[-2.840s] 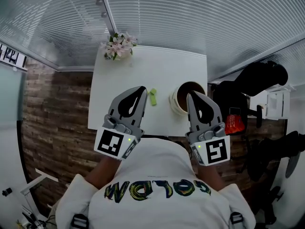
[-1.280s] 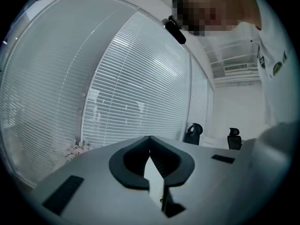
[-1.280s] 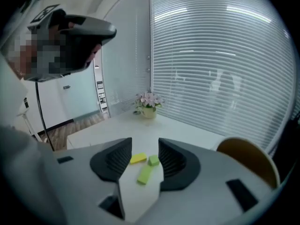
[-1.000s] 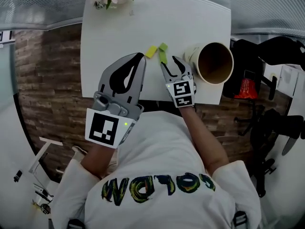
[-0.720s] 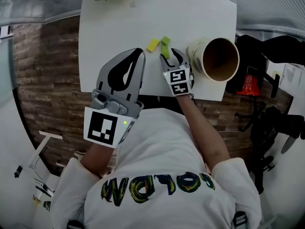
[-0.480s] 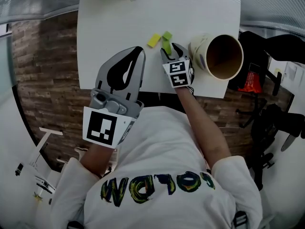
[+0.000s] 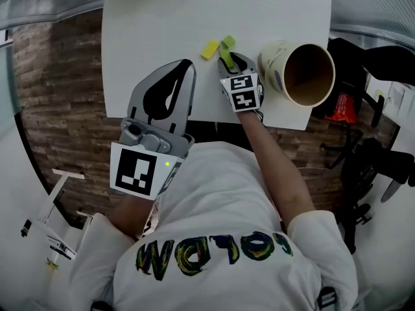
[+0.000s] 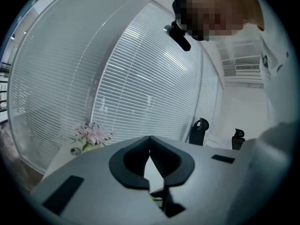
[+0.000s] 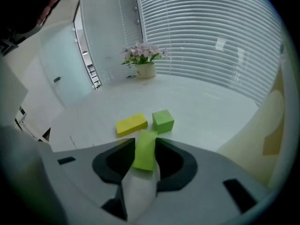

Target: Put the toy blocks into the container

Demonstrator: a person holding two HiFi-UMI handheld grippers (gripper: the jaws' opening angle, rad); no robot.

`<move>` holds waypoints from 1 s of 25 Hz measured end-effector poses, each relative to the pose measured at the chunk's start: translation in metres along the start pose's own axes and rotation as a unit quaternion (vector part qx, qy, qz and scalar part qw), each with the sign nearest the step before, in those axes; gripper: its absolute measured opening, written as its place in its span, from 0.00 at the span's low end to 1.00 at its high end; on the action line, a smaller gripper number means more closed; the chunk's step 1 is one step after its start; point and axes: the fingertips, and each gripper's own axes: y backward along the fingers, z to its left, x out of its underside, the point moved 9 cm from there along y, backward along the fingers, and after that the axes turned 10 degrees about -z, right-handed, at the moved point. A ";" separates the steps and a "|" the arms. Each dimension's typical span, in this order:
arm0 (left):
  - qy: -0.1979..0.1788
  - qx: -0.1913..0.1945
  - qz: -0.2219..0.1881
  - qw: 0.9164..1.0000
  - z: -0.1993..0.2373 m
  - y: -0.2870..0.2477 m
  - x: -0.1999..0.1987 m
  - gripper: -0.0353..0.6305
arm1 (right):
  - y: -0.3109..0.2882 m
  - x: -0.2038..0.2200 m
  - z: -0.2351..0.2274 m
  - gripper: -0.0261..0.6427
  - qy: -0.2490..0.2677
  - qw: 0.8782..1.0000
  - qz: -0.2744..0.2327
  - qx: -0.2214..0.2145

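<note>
Right gripper (image 9: 146, 143) jaws just closing, now pinching long green block (image 9: 145, 153) on table (image 7: 162, 24); block's length runs along jaws. Cup (image 7: 273, 63) just right of it. Left gripper (image 8: 149, 142) closed, empty, farther off.

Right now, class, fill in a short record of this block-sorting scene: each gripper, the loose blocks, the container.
right gripper: jaws have just been closing, now pressing the long green block
left gripper: shut, empty
loose blocks: yellow block, green cube, just beyond the gripped one
container: at the table's right side, no block seen inside
</note>
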 end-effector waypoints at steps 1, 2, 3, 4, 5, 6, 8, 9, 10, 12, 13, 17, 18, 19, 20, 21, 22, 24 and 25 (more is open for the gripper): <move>0.000 0.000 0.000 1.000 0.000 0.000 -0.001 0.07 | 0.000 0.000 0.000 0.24 0.001 1.000 0.002 0.000; 0.000 0.000 -0.001 1.000 0.000 0.000 -0.001 0.07 | 0.001 -0.001 0.001 0.24 0.000 1.000 0.004 -0.001; 0.000 0.000 -0.002 1.000 0.000 0.000 -0.002 0.07 | 0.002 -0.002 0.001 0.24 -0.002 1.000 0.005 -0.002; -0.001 0.001 -0.003 1.000 0.000 0.000 -0.003 0.07 | 0.004 -0.002 0.002 0.24 -0.005 1.000 0.005 -0.003; -0.002 0.001 -0.004 1.000 -0.001 -0.001 -0.004 0.07 | 0.005 -0.003 0.002 0.24 -0.005 1.000 0.005 -0.004; -0.003 0.001 -0.005 1.000 -0.001 -0.001 -0.005 0.07 | 0.007 -0.003 0.002 0.23 -0.004 1.000 0.003 -0.004; -0.004 0.001 -0.007 1.000 -0.001 -0.001 -0.008 0.07 | 0.011 -0.006 0.002 0.23 0.001 1.000 -0.004 -0.004; -0.005 0.001 -0.009 1.000 -0.002 -0.002 -0.009 0.07 | 0.014 -0.010 0.002 0.23 0.003 1.000 -0.008 -0.004; -0.005 0.002 -0.010 1.000 -0.003 -0.002 -0.011 0.07 | 0.017 -0.014 0.003 0.23 0.005 1.000 -0.012 -0.003; -0.007 0.003 -0.012 1.000 -0.004 -0.002 -0.013 0.07 | 0.025 -0.025 0.003 0.23 0.005 1.000 -0.019 -0.002; -0.008 0.004 -0.013 1.000 -0.005 -0.002 -0.015 0.07 | 0.028 -0.030 0.002 0.23 0.005 1.000 -0.023 -0.001; -0.011 0.007 -0.017 1.000 -0.010 -0.002 -0.021 0.07 | 0.043 -0.045 0.001 0.23 0.005 0.999 -0.042 0.001; -0.011 0.007 -0.019 1.000 -0.011 -0.002 -0.023 0.07 | 0.047 -0.049 0.001 0.23 0.005 0.999 -0.048 0.002; -0.011 0.007 -0.021 1.000 -0.012 -0.002 -0.025 0.07 | 0.052 -0.053 0.001 0.23 0.003 0.999 -0.054 0.001; -0.012 0.007 -0.023 1.000 -0.013 -0.001 -0.027 0.07 | 0.058 -0.058 0.001 0.24 0.000 0.998 -0.061 0.001; -0.013 0.006 -0.025 1.000 -0.014 0.000 -0.029 0.07 | 0.064 -0.064 0.001 0.24 -0.001 0.998 -0.068 0.000; -0.015 0.006 -0.028 0.999 -0.016 0.000 -0.032 0.07 | 0.071 -0.069 0.001 0.24 -0.002 0.997 -0.076 0.000; -0.018 0.007 -0.033 0.999 -0.018 0.001 -0.036 0.07 | 0.085 -0.083 0.001 0.24 -0.003 0.995 -0.096 0.000; -0.020 0.007 -0.035 0.999 -0.019 0.002 -0.038 0.07 | 0.092 -0.090 0.002 0.24 -0.002 0.994 -0.107 0.000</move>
